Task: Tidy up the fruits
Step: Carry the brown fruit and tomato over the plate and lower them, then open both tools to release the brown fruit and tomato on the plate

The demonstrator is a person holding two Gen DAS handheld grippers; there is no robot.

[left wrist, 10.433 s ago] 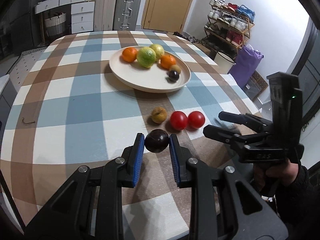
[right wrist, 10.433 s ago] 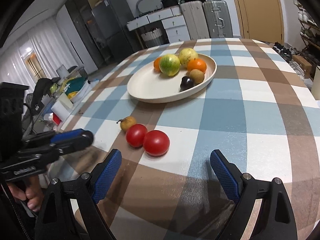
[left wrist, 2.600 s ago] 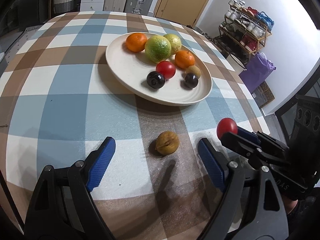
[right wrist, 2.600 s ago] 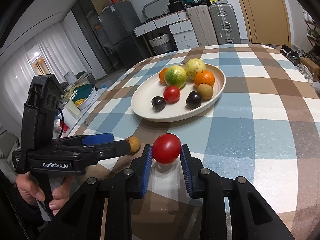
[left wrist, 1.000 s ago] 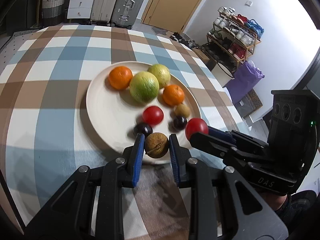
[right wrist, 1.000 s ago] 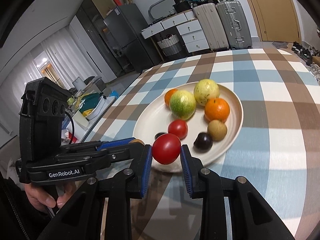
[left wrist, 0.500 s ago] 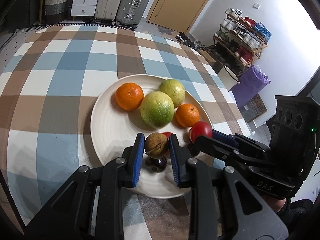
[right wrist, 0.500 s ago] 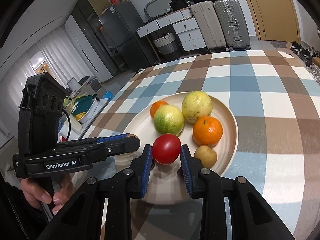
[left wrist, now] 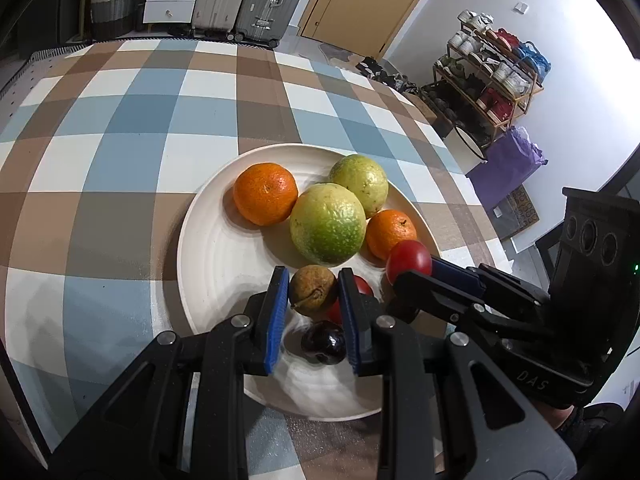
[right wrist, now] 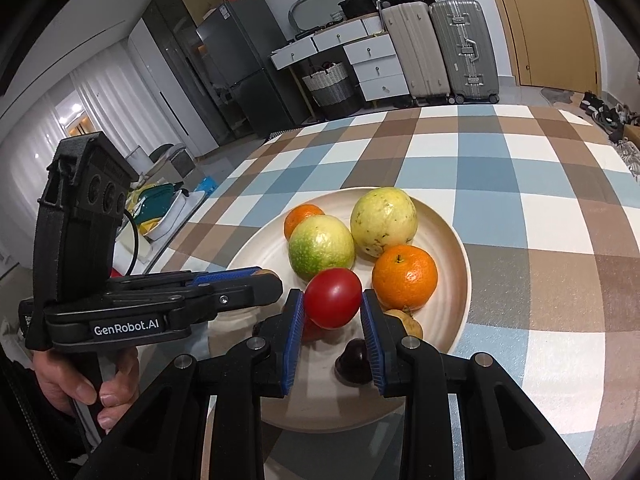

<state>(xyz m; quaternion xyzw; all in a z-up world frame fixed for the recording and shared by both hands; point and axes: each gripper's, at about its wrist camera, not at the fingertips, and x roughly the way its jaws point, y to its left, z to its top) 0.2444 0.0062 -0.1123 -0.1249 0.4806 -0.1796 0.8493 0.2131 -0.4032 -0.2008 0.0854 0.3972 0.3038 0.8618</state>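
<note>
A cream plate (left wrist: 208,248) (right wrist: 448,240) on the checked table holds two oranges, a green citrus (left wrist: 327,224), a yellow-green fruit (right wrist: 383,222), a red tomato, a dark plum (left wrist: 323,342) and a small brown fruit (right wrist: 408,322). My left gripper (left wrist: 313,294) is shut on a brown wrinkled fruit (left wrist: 312,290) and holds it above the plate's near part. My right gripper (right wrist: 333,312) is shut on a red tomato (right wrist: 333,298) (left wrist: 409,260), above the plate, just right of the left gripper.
The checked tablecloth (left wrist: 120,128) spreads around the plate. Suitcases (right wrist: 440,48) and white drawers stand beyond the table's far edge. A shoe rack (left wrist: 492,76) and a purple bag (left wrist: 508,164) stand on the floor to the right.
Both grippers have moved forward over the plate, each still holding its fruit. Earlier, the brown fruit lay on the table and my left gripper was open.
</note>
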